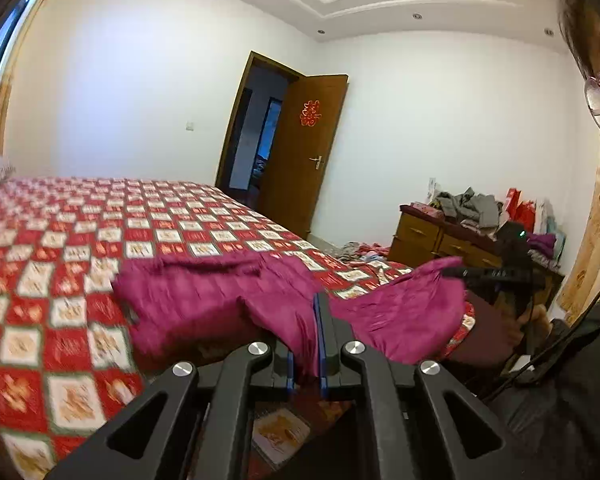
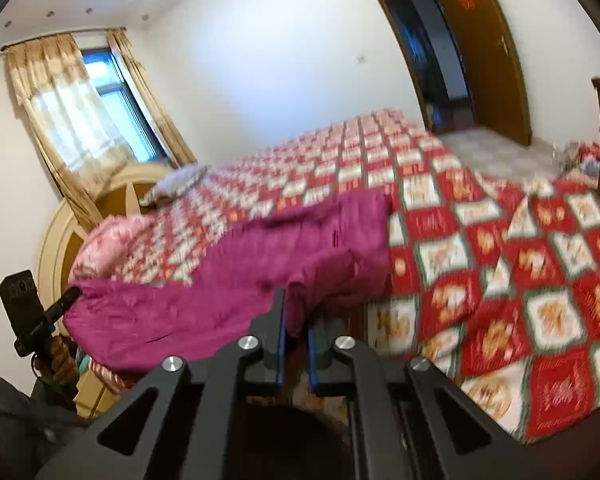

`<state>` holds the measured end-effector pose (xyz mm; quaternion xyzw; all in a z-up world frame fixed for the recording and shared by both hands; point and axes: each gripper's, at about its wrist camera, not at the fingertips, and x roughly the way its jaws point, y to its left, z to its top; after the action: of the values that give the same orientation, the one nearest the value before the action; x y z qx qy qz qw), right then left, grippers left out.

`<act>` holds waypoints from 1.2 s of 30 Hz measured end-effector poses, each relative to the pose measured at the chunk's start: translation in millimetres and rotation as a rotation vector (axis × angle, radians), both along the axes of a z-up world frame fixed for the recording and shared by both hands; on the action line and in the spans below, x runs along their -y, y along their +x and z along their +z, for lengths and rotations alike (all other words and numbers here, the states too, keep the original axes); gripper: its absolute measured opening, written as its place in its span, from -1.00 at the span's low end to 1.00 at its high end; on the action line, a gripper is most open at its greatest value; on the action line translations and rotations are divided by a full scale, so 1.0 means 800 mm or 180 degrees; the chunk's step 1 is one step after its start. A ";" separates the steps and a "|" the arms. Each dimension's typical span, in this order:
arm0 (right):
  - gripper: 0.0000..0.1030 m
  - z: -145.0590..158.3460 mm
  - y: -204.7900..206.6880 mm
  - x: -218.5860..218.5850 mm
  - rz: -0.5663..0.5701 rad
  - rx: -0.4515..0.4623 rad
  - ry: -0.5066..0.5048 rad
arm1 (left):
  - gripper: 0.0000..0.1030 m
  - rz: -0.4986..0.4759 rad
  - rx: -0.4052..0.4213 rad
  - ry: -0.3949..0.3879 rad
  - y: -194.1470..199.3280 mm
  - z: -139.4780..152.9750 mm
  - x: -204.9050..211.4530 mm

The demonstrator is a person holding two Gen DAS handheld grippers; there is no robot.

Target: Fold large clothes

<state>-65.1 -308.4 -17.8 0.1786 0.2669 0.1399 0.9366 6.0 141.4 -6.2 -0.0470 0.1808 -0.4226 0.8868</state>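
Note:
A large magenta garment point(image 1: 204, 296) hangs stretched between both grippers above the bed, and its far part still rests on the red and white checked quilt point(image 1: 80, 240). My left gripper point(image 1: 317, 308) is shut on one edge of the cloth, which is bunched between its blue pads. My right gripper point(image 1: 454, 272) shows at the right, shut on the other end. In the right wrist view the right gripper point(image 2: 296, 314) pinches the garment point(image 2: 220, 280), which sags leftward to the left gripper point(image 2: 74, 293). The quilt point(image 2: 500, 260) lies beyond.
An open brown door point(image 1: 304, 152) stands past the bed. A wooden dresser point(image 1: 440, 236) piled with clothes is at the right, with more clothes on the floor point(image 1: 360, 248). A pillow point(image 2: 180, 184), headboard point(image 2: 60, 248) and curtained window point(image 2: 100, 112) are at the bed's head.

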 end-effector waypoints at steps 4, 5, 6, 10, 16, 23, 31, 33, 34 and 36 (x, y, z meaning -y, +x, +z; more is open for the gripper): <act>-0.79 0.024 0.041 0.003 0.0019 0.0196 0.0099 | -0.85 0.0157 -0.0022 -0.0005 0.035 0.020 0.005; -0.79 0.026 0.051 0.002 0.0016 0.0221 0.0091 | -0.84 0.0214 -0.0031 -0.0015 0.049 0.022 0.007; -0.79 0.030 0.072 -0.001 0.0002 0.0251 0.0067 | -0.84 0.0297 -0.0055 -0.0015 0.069 0.024 0.010; -0.79 0.032 0.166 -0.009 -0.0023 0.0277 0.0065 | -0.84 0.0685 -0.0354 0.0082 0.164 0.014 0.022; -0.79 -0.005 0.302 -0.005 -0.0281 0.0011 0.0066 | -0.84 0.1355 -0.0984 0.0417 0.323 -0.036 0.051; -0.78 -0.091 0.432 -0.023 -0.0537 -0.0459 -0.0125 | -0.84 0.1808 -0.1391 0.0953 0.434 -0.124 0.095; 0.28 -0.166 0.471 -0.027 -0.0949 -0.0587 -0.0393 | -0.83 0.1889 -0.1689 0.1033 0.481 -0.204 0.104; 0.30 -0.176 0.476 -0.025 -0.0937 -0.0609 -0.0338 | -0.83 0.1856 -0.1648 0.0918 0.481 -0.214 0.103; 0.30 -0.179 0.478 -0.025 -0.0942 -0.0618 -0.0325 | -0.83 0.1858 -0.1611 0.0878 0.481 -0.218 0.104; 0.31 -0.181 0.479 -0.025 -0.0963 -0.0626 -0.0338 | -0.83 0.1891 -0.1550 0.0833 0.479 -0.221 0.109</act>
<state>318.3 -288.7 -162.2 0.1798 0.3342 -0.0350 0.9245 389.3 54.4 -183.1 -0.0826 0.4164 -0.0979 0.9001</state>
